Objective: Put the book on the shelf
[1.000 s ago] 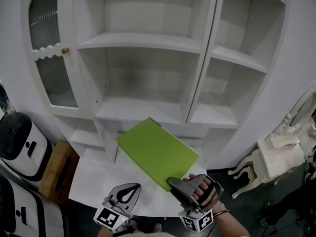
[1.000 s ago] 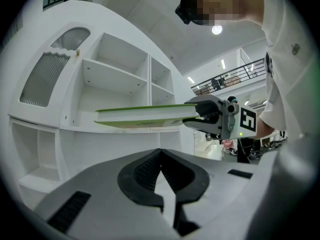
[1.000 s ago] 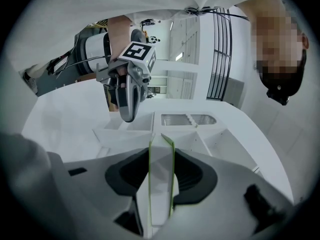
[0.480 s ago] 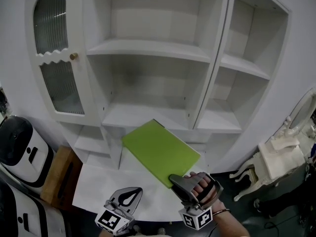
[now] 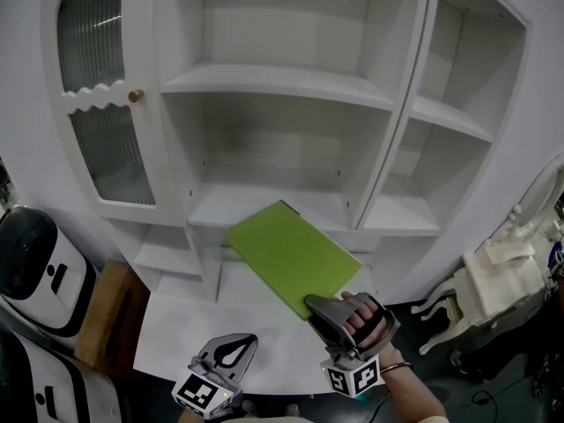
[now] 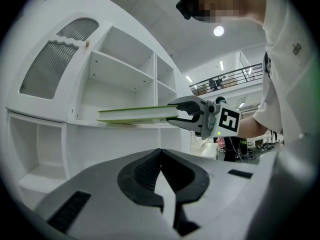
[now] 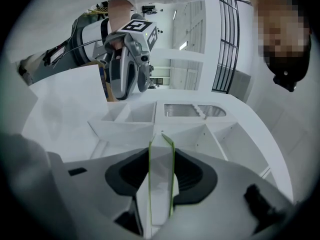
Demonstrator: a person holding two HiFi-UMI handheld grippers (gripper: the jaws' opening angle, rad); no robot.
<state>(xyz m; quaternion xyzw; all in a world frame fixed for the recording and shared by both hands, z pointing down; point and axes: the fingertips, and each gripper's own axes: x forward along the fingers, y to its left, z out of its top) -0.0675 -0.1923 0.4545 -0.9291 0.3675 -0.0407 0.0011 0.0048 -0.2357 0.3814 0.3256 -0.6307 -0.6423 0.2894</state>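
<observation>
While right tool [image 5: 315,306] clamps one green book [image 5: 291,254], left tool [image 5: 236,344] sits closed, empty; one shelf unit [image 5: 273,78].

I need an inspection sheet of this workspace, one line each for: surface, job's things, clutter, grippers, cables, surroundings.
surface: white table, bare where it shows.
job's things: green book held flat above the table, far edge toward the white shelf unit; its open shelves hold nothing.
clutter: nothing seen on the table.
grippers: right gripper shut on the book's near edge; left gripper shut, nothing between its jaws.
cables: nothing seen on the table or shelves.
surroundings: white machine and wooden box at left; small carved white side table at right.
</observation>
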